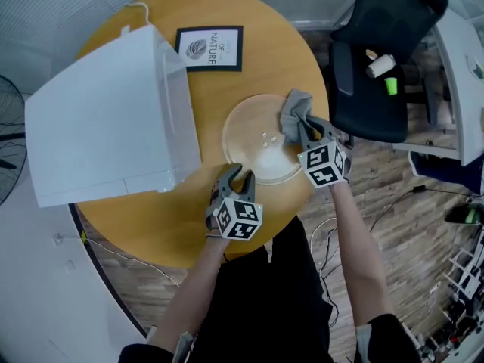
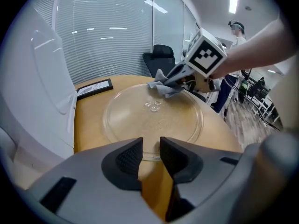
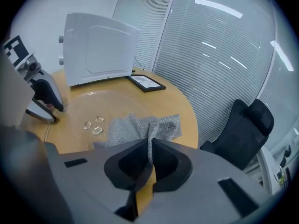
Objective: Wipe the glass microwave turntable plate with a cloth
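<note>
Jaws on the right gripper (image 3: 149,147) are pinched tight on the cloth (image 3: 140,127), which sits bunched on the plate (image 1: 249,138) around its 2 o'clock edge. The left gripper (image 2: 150,150) jaws are just a narrow gap apart with nothing in them, right at the plate's 7 o'clock rim. The plate is flat on the bench (image 1: 287,51), with the microwave (image 1: 106,119) at its 9 o'clock.

**Jaws clamp cloth (image 3: 138,125) on glass plate (image 3: 84,101)**

The right gripper (image 3: 149,158) pinches a raised fold of the grey cloth, the rest spread on the glass plate atop the round wooden surface (image 3: 183,110). The left gripper (image 3: 49,108) sits at what seems the plate's far rim. A white microwave (image 3: 100,50) stands behind.
</note>
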A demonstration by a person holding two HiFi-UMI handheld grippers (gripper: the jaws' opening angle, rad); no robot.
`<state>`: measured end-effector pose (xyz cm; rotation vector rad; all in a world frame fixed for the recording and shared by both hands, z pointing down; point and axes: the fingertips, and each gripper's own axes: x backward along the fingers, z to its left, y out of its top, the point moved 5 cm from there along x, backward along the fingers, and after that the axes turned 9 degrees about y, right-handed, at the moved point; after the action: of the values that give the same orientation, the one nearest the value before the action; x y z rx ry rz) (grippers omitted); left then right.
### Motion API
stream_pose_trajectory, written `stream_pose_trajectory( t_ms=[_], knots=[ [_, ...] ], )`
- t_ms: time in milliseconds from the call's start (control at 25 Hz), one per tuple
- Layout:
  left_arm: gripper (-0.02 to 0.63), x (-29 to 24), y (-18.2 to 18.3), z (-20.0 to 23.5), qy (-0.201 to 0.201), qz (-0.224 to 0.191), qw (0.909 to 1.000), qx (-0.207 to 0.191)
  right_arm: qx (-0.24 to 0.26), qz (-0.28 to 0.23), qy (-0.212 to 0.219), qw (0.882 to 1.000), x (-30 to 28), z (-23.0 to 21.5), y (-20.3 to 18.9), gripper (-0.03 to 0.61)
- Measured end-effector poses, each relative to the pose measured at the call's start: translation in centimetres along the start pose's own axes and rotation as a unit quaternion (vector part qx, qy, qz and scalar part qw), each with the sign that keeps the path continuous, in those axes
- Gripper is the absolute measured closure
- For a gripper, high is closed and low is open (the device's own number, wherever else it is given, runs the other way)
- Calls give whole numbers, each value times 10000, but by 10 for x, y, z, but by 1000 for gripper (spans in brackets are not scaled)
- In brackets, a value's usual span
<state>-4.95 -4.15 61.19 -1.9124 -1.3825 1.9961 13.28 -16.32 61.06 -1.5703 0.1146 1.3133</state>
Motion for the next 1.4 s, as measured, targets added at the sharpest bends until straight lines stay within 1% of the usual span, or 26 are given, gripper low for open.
stream_pose_trajectory(
  t_ms=[120, 240, 360, 480, 600, 720, 800, 880, 960, 1040, 1240, 1400],
  knots=[
    [505, 0, 0, 0, 6, 2, 10000, 37, 76, -18, 52, 10000, -19, 2, 24, 557],
    [505, 0, 0, 0, -10, 1, 10000, 56, 190, -128, 245, 9994, -35, 18, 47, 558],
    [505, 0, 0, 0, -23, -3, 10000, 91, 402, -240, 550, 9974, -46, 45, 67, 560],
    [505, 0, -1, 0, -22, -2, 9999, 106, 701, -336, 906, 9929, -48, 78, 76, 560],
    [505, 0, -1, 0, -19, -5, 9999, 126, 1006, -383, 1245, 9864, -42, 108, 73, 558],
    [504, 0, -1, 0, -3, -22, 9999, 131, 1338, -357, 1521, 9786, -27, 130, 60, 558],
    [505, 0, -1, 0, 3, -29, 9999, 115, 1437, -307, 1672, 9749, -16, 138, 47, 557],
    [504, 1, -1, 0, -2, -35, 9999, 105, 1426, -256, 1780, 9733, -4, 141, 33, 557],
    [505, 1, -1, 0, -14, -36, 9999, 107, 1381, -209, 1799, 9737, 6, 139, 19, 555],
    [505, 0, -1, 0, -18, -40, 9999, 97, 1304, -160, 1727, 9762, 14, 133, 7, 555],
    [505, 1, -1, 0, -31, -47, 10000, 72, 890, -131, 1314, 9872, 20, 101, -7, 554],
    [505, 0, -1, 0, -43, -58, 9999, 74, 533, -185, 971, 9937, 11, 69, -2, 554]
  ],
)
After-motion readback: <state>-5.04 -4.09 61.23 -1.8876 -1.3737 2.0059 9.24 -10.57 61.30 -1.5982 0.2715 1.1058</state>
